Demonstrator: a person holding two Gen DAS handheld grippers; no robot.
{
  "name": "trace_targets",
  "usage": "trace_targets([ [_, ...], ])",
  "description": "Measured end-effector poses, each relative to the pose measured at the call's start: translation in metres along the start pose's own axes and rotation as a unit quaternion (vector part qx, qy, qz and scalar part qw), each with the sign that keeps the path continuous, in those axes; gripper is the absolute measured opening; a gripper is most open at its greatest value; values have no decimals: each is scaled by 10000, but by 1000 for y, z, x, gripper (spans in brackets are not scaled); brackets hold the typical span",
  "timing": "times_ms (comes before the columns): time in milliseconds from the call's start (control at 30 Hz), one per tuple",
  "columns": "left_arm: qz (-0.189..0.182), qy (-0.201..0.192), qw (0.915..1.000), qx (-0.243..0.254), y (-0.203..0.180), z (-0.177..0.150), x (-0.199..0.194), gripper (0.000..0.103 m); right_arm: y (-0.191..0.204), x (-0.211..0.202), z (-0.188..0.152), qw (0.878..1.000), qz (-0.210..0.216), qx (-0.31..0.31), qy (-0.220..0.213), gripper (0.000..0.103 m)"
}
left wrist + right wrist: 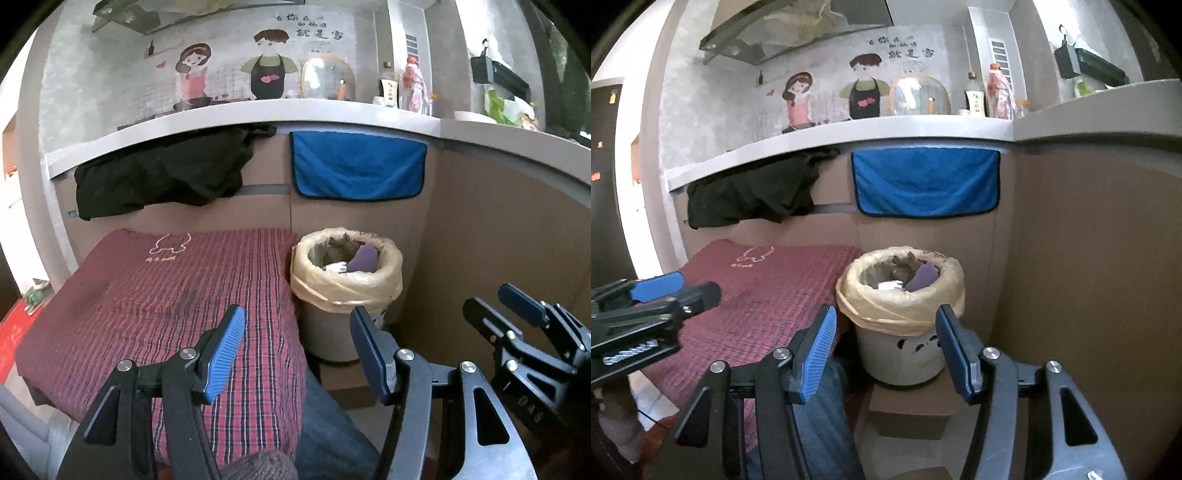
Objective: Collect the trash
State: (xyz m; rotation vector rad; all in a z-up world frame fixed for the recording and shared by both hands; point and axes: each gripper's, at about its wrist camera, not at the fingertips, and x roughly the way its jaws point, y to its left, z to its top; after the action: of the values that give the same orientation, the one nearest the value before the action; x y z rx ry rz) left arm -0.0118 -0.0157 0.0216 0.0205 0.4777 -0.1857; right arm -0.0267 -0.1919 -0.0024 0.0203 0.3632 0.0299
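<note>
A grey bin [328, 332] lined with a pale bag stands right of the red plaid cloth [166, 302]. It also shows in the right wrist view [901, 354]. Inside lie a purple piece [364, 258] [921, 278] and a white piece [334, 266] [890, 285]. My left gripper [299, 350] is open and empty, in front of the bin over the cloth's right edge. My right gripper [888, 350] is open and empty, in front of the bin. Each gripper shows in the other's view: the right [517, 314], the left [657, 291].
A blue towel [358, 166] and a black garment [162, 173] hang from the grey counter edge [258, 118]. Bottles [412, 85] stand on the counter. The bin rests on a cardboard box [908, 410]. Brown cabinet panels [1089, 258] close off the right. A jeans-clad leg [328, 424] lies below.
</note>
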Motion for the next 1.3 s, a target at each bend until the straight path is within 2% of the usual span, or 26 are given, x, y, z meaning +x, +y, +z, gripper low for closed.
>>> trace_targets([
  [167, 47, -264, 9996, -6, 3, 2, -14, 60, 10, -7, 2, 9999, 95, -98, -103, 54],
  [433, 139, -358, 9993, 36, 4, 5, -23, 60, 8, -16, 5, 9997, 80, 5, -248, 54],
  [767, 167, -359, 9992, 27, 5, 6, -24, 60, 9, -19, 8, 9996, 113, -12, -254, 54],
  [1300, 443, -295, 9986, -39, 16, 5, -23, 60, 18, -12, 8, 9996, 199, -113, -167, 54],
])
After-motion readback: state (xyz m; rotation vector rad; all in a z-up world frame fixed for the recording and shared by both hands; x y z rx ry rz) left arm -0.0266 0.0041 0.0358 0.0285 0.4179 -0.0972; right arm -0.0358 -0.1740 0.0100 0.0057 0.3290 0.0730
